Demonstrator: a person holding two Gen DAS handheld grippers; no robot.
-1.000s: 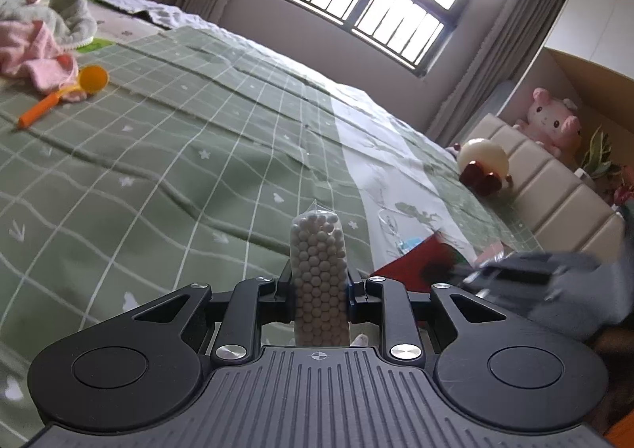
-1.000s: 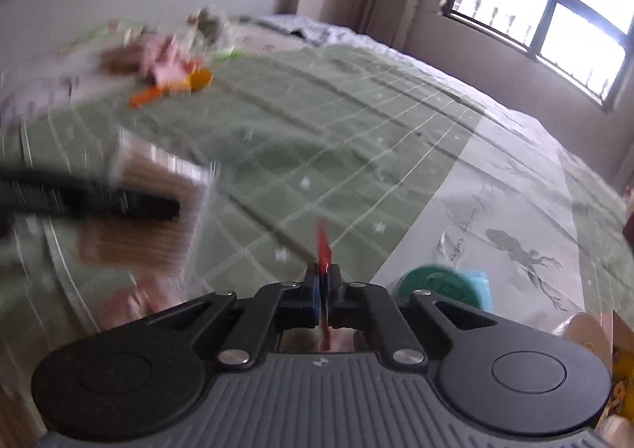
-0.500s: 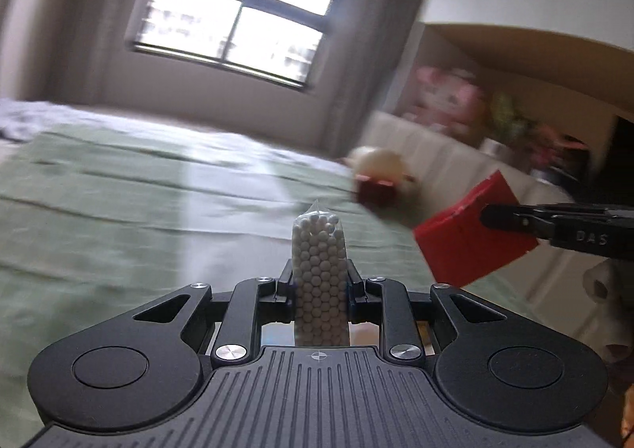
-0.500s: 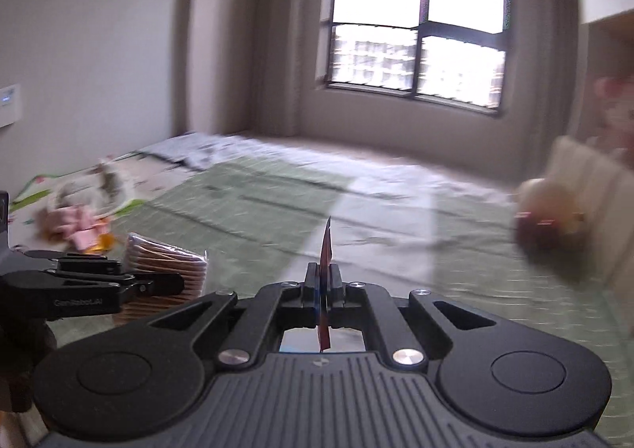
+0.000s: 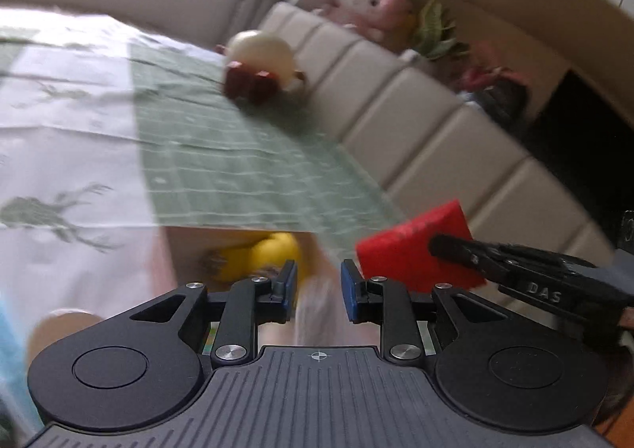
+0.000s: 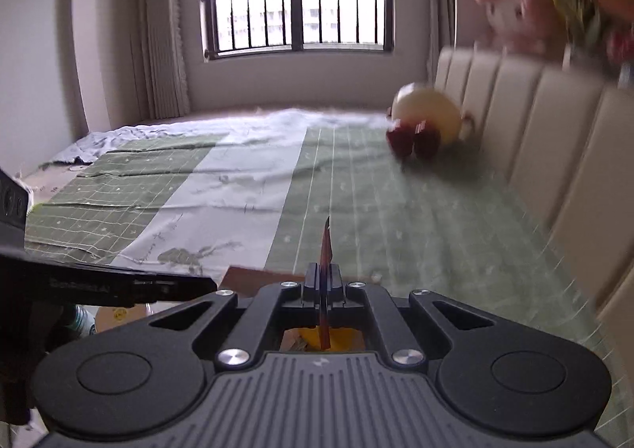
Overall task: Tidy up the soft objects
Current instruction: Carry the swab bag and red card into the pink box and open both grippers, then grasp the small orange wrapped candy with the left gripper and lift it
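- Left gripper (image 5: 316, 285) fingers spread apart, gripping nothing, above a cardboard box (image 5: 237, 236) holding a yellow toy (image 5: 273, 253).
- Right gripper (image 6: 325, 281) fingers pinched tight on a thin red packet (image 5: 412, 253), beside the left gripper over the bed (image 6: 356, 186).

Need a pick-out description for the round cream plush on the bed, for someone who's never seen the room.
Start at the beige padded headboard running along the green checked bedspread. The round cream plush ball lies on the bedspread right against it, below the pink pig plush on the shelf. It alone is pale and ball-shaped, with dark red blocky bits on the front.
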